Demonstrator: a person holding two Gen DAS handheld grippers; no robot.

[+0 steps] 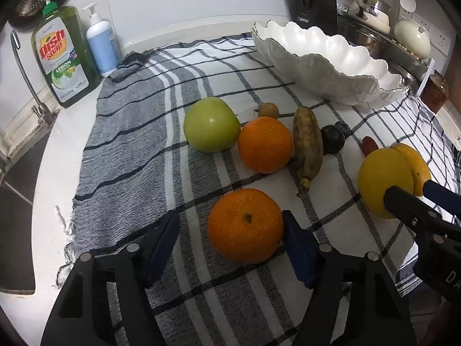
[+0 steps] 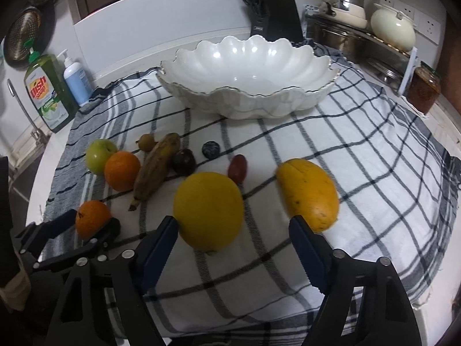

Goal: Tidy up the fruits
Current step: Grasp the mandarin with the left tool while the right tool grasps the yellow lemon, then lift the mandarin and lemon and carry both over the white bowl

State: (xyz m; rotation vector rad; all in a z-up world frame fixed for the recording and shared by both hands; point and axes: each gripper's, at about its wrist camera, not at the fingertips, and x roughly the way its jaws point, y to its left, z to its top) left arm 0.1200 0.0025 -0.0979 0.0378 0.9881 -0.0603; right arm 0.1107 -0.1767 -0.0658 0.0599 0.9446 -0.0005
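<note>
Fruits lie on a checked cloth [image 1: 138, 150]. My left gripper [image 1: 230, 230] is open around a small orange [image 1: 245, 225], also in the right wrist view [image 2: 92, 219]. My right gripper [image 2: 233, 230] is open with a yellow round fruit [image 2: 209, 210] between its fingers, left finger close to it; the same fruit shows in the left wrist view [image 1: 384, 181]. A mango [image 2: 308, 193] lies to its right. Further back lie a green apple [image 1: 211, 125], a second orange [image 1: 265, 144], a brown banana [image 1: 307, 147], dark plums [image 1: 332, 138] and a red date [image 2: 237, 167]. The white scalloped bowl [image 2: 247, 98] is empty.
Dish soap [image 1: 64, 57] and a pump bottle [image 1: 100, 46] stand at the back left by the sink tap [image 1: 26, 69]. A knife block [image 1: 314, 3], pots on a rack [image 2: 360, 28] and a jar [image 2: 423, 89] stand behind and right of the bowl.
</note>
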